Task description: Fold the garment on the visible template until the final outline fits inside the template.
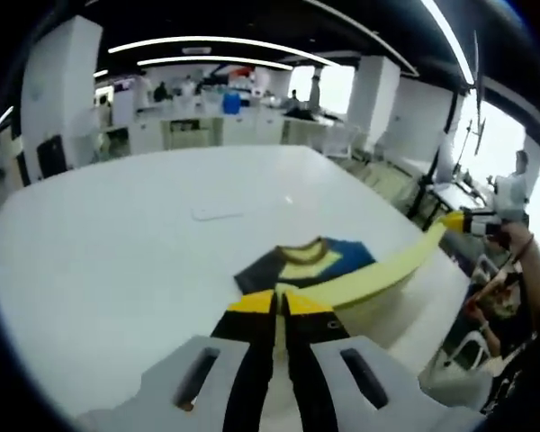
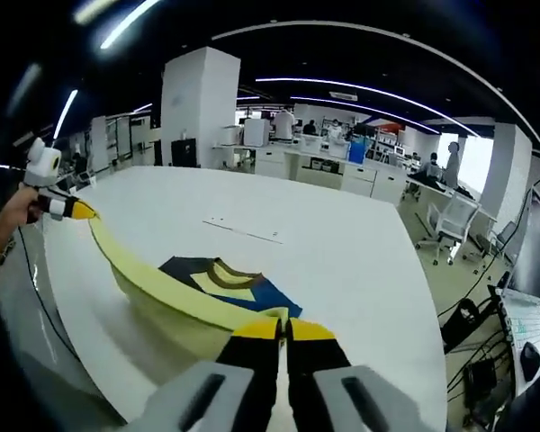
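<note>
Both hand-held grippers are clamping the pale yellow hem of the garment (image 1: pixel 306 263), the left hand-held gripper (image 1: pixel 279 301) and right hand-held gripper (image 2: pixel 282 329) lifting it taut above the white desk (image 1: pixel 117 234). Folding seems to be just beginning; the template's outline cannot be made out.

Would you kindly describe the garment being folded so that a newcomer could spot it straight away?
Start at the large white table in the open office. Near its edge lies a T-shirt with navy, blue and pale yellow panels and a striped collar. Its pale yellow edge is lifted and stretched taut between the left hand-held gripper and the right hand-held gripper; it is the one coloured item on the white surface.
</note>
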{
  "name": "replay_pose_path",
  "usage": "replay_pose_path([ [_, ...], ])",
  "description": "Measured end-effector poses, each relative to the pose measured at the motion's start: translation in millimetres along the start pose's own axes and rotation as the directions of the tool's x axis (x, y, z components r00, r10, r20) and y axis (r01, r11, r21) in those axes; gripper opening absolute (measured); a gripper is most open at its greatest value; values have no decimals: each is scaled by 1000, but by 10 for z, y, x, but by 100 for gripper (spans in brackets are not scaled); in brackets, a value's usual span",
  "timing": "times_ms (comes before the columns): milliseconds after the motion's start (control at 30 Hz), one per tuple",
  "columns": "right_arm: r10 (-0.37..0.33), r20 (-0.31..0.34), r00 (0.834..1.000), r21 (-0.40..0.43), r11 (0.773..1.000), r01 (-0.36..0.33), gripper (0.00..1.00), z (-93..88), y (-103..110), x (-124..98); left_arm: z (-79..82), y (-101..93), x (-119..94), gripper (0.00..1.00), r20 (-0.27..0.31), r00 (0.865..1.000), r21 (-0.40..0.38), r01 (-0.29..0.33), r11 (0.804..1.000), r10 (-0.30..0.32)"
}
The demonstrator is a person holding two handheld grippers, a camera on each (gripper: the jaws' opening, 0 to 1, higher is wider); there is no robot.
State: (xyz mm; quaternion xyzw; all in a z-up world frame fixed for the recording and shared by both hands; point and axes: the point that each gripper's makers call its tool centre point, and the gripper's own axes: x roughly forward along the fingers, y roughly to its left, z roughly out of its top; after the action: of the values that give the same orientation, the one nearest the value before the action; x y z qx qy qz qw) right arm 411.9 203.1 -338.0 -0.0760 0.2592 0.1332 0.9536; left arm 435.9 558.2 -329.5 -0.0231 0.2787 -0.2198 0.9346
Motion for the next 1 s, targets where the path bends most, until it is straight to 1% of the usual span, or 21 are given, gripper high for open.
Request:
replay_pose_path([
  [100, -15, 9, 1000, 12, 1000, 15, 0, 47, -63, 100, 59, 31, 87, 0, 12, 1000, -8, -5, 1000, 5],
  [233, -23, 8, 1000, 17, 1000, 23, 0, 67, -114, 242, 113, 93, 235, 0, 16, 1000, -14, -19, 1000, 19],
  [333, -33, 11, 999, 25, 999, 33, 0, 92, -174, 369, 166, 131, 323, 0, 31, 999, -15, -30, 999, 30],
  [400, -36, 11, 999, 31, 999, 36, 0, 107, -201, 436, 213, 171, 404, 0, 45, 998, -17, -44, 999, 45],
  [500, -41, 14, 999, 34, 999, 41, 0, 142, -239, 549, 254, 223, 523, 0, 55, 997, -26, -59, 998, 60],
  [600, -47, 17, 999, 39, 998, 46, 0, 163, -288, 678, 280, 297, 667, 0, 65, 994, -18, -85, 996, 86],
  [667, -48, 11, 999, 44, 998, 48, 0, 161, -320, 771, 267, 331, 766, 0, 59, 994, -21, -94, 995, 95],
  [733, -47, 5, 999, 54, 997, 46, 0, 155, -341, 865, 251, 383, 877, 0, 63, 992, -26, -112, 993, 113],
  [867, -49, -13, 999, 74, 996, 49, 0, 106, -389, 1079, 219, 464, 1033, 0, 70, 989, -26, -131, 991, 133],
  [900, -49, -22, 999, 85, 995, 50, 0, 80, -402, 1140, 211, 500, 1095, 0, 77, 986, -15, -146, 989, 147],
  [967, -47, -27, 999, 94, 994, 49, 0, 55, -413, 1243, 173, 569, 1192, 0, 72, 981, 17, -181, 983, 180],
  [1000, -47, -32, 998, 96, 994, 50, 0, 39, -418, 1292, 142, 571, 1240, 0, 66, 981, -3, -183, 983, 183],
])
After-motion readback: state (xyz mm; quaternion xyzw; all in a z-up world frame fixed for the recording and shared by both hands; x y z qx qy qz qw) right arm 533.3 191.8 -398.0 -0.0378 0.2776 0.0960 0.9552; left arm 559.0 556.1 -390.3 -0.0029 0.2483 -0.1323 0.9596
